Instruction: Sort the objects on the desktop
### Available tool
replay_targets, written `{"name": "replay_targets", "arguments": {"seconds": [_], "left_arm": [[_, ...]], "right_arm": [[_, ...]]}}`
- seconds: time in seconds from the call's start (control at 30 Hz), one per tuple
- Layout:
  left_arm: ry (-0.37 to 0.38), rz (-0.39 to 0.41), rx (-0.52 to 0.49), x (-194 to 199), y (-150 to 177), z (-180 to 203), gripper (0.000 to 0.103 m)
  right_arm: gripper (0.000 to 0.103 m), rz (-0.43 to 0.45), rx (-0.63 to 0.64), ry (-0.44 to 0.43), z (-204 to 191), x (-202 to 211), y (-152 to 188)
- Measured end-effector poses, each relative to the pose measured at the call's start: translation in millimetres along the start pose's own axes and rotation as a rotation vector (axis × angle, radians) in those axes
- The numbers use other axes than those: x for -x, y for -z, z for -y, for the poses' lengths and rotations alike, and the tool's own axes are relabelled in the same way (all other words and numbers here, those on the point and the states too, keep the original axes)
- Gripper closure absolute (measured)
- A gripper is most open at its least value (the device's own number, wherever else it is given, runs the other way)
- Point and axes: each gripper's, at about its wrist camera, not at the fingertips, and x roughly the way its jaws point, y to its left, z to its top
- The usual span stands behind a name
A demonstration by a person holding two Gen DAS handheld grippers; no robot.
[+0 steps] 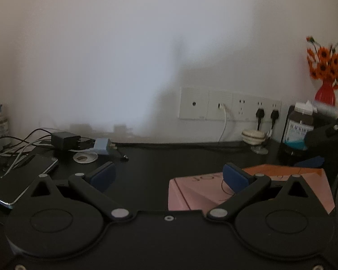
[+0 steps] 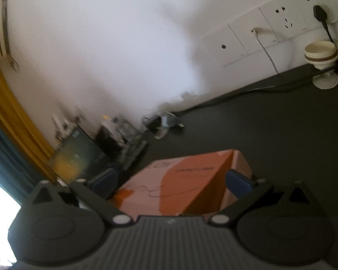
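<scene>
So the main thing on the bench (image 1: 160, 157) at this point was a pink-and-orange box (image 2: 182, 186), lying flat near the front edge. Through the right wrist camera, the right gripper (image 2: 172, 180) was lined up straight over it, jaws spread wide with the box sitting between the 2 blue pads (image 2: 237, 183). The view was blurry, so I couldn't tell if either pad was actually touching the cardboard. Nothing was clamped yet as far as I could see.

The left gripper (image 1: 169, 175) was off to the box's left, jaws also spread and holding nothing, with bare black bench between them. Its right pad overlapped the pink end of the box in the picture, but that looked like line of sight, not contact.

My guess on handling: printed cardboard, stiff at the edges and corners, probably light, with slightly slick faces. I'd pinch across the 2 long sides near the middle so it doesn't swing, and go easy on the squeeze because a hollow carton caves in if you crush the panels.

Other stuff around: a phone (image 1: 22, 180) and a tangle of charger cables (image 1: 22, 144) at the left, a dark supplement bottle (image 1: 298, 132) at the right, and a red vase of orange flowers (image 1: 325, 94) behind that.
</scene>
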Motion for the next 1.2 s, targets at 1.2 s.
{"name": "replay_targets", "arguments": {"seconds": [1.2], "left_arm": [[-0.08,-0.002,-0.233,-4.5,19.5,33.5,0.0]], "right_arm": [[0.001,-0.101,0.292,0.263,-14.4,-45.0,26.2]]}}
